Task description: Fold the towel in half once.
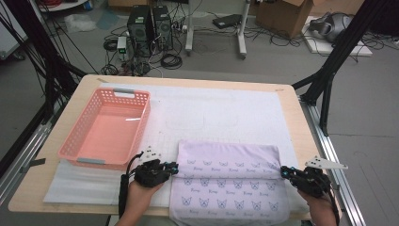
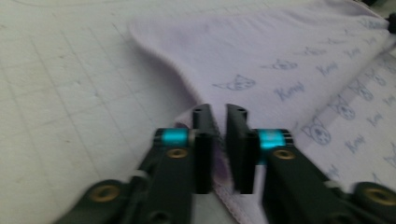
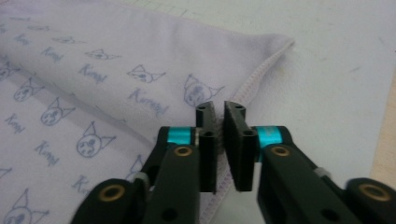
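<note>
Left gripper: lower centre-left, jaws slightly parted, apparently released, at cloth edge.
Right gripper: lower right, likewise parted at the cloth's hem.

Even, bright indoor light, soft shadows, both gripper views blurred, high view sharper

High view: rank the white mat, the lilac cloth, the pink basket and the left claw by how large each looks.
1. white mat
2. lilac cloth
3. pink basket, somewhat smaller than the cloth
4. left claw, smallest by far
</note>
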`<move>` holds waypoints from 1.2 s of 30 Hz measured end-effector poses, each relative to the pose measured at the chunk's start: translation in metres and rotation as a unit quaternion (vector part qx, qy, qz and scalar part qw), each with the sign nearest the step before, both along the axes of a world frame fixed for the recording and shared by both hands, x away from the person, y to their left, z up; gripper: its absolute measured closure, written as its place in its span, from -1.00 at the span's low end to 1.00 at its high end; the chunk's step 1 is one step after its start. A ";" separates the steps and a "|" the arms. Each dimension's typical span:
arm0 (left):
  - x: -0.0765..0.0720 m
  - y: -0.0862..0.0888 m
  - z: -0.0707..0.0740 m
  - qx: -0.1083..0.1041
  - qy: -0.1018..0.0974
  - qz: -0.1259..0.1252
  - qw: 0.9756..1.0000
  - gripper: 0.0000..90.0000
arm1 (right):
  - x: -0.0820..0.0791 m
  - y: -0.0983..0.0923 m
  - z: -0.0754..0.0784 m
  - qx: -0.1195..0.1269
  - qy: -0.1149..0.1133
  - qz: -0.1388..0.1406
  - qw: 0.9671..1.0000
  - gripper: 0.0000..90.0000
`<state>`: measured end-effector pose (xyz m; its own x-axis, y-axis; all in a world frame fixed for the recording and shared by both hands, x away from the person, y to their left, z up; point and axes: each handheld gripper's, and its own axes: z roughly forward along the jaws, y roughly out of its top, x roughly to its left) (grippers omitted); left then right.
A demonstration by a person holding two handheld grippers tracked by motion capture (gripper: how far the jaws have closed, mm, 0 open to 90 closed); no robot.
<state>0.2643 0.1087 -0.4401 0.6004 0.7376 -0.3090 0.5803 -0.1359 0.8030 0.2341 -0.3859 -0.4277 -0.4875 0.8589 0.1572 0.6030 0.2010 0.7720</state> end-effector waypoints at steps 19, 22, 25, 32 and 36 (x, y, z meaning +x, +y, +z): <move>0.041 -0.022 0.001 0.044 -0.008 0.026 0.999 0.94 | 0.047 0.014 0.003 -0.026 0.016 -0.026 0.999 0.93; 0.034 -0.015 0.008 0.018 -0.010 0.024 1.000 0.94 | 0.037 0.008 0.012 -0.010 -0.011 -0.026 1.000 0.93; 0.026 -0.009 0.014 -0.008 -0.012 0.022 1.000 0.94 | 0.025 0.002 0.020 0.006 -0.031 -0.023 0.999 0.93; 0.002 -0.001 0.022 -0.032 -0.019 -0.001 0.999 0.94 | -0.002 -0.007 0.029 0.025 -0.044 -0.003 0.999 0.93; -0.010 0.002 0.015 -0.020 -0.008 -0.017 1.000 0.94 | -0.013 -0.009 0.022 0.024 -0.030 0.008 0.999 0.91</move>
